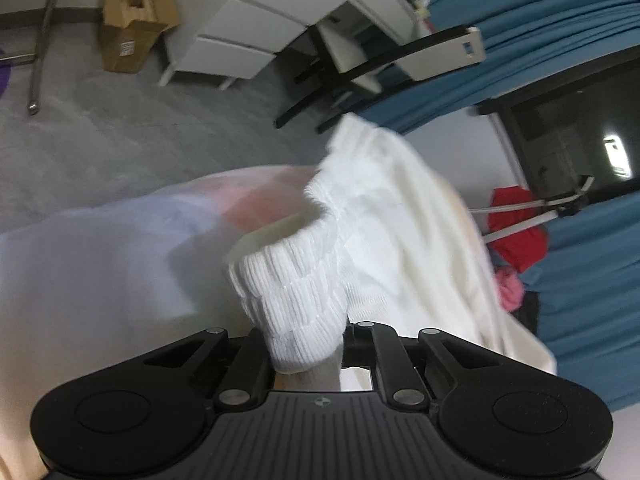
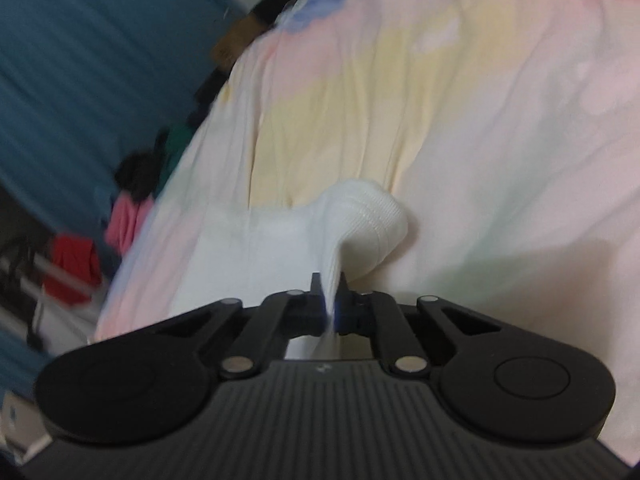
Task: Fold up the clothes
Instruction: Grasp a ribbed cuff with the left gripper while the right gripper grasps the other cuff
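A white ribbed knit garment hangs lifted above the pastel sheet. My left gripper is shut on its ribbed edge, which bunches over the fingers. In the right wrist view the same white knit garment is pinched between the fingers of my right gripper, with a ribbed fold bulging just beyond the tips. The rest of the garment drapes left over the pastel sheet. Both views are motion-blurred.
White drawers and a cardboard box stand on the grey floor. Blue curtains hang at the right. Red and pink clothes hang on a rack; they also show in the right wrist view.
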### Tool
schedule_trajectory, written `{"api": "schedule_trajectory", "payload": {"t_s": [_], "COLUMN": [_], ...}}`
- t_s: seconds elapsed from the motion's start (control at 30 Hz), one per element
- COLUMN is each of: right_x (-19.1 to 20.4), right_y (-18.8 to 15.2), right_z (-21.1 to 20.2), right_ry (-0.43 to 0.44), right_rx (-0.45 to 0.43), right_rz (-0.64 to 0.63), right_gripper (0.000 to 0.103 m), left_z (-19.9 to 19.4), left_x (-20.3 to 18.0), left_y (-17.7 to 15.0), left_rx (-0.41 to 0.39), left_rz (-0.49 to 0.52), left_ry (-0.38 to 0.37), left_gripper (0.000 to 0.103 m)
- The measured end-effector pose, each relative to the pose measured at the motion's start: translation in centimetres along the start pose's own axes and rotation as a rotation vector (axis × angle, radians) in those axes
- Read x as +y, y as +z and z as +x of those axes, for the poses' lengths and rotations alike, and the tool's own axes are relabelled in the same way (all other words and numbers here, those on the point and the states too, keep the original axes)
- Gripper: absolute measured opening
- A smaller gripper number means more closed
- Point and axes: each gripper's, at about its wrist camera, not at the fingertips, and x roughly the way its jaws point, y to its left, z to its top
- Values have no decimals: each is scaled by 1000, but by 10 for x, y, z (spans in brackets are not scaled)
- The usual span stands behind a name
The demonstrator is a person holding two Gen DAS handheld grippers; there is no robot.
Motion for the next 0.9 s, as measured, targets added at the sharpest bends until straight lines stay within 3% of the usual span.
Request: {"api": "schedule_trajectory", "payload": {"t_s": [0.17, 0.23, 0.47, 0.53, 0.63, 0.7, 0.73, 0.77, 0.8, 0.87, 0.9], "right_x": [-3, -5, -15, -19, -15, -11, -6, 0, 8, 28, 38], "right_y": [6, 7, 8, 5, 8, 10, 10, 11, 8, 0, -4], "right_z": [-3, -2, 4, 10, 9, -3, -11, -18, -27, -47, -56], "right_ry": [-84, -129, -286, -303, -316, -306, -308, -314, -295, -230, -198], "right_rx": [-55, -64, -74, -47, -52, -59, -69, -82, -90, -104, -111], "right_rz": [-40, -71, -170, -182, -189, -148, -150, -164, -190, -253, -284], "right_gripper": [6, 6, 6, 7, 9, 12, 19, 34, 42, 73, 75], "left_z": [-21, -24, 0, 2, -3, -11, -18, -26, -35, -51, -58], "left_x": [-23, -26, 1, 0, -11, -26, -34, -42, -51, -67, -75], "left_y": [26, 32, 8, 3, -2, -6, -9, -14, -19, -30, -36], "left_rx": [54, 81, 183, 171, 152, 133, 106, 59, 7, -73, -102], "left_rz": [-21, -14, 170, 228, 316, 417, 473, 525, 573, 670, 716], "left_ry": [-114, -114, 104, 116, 133, 187, 217, 249, 284, 314, 312], "left_gripper": [9, 9, 11, 12, 23, 62, 72, 85, 89, 94, 97]}}
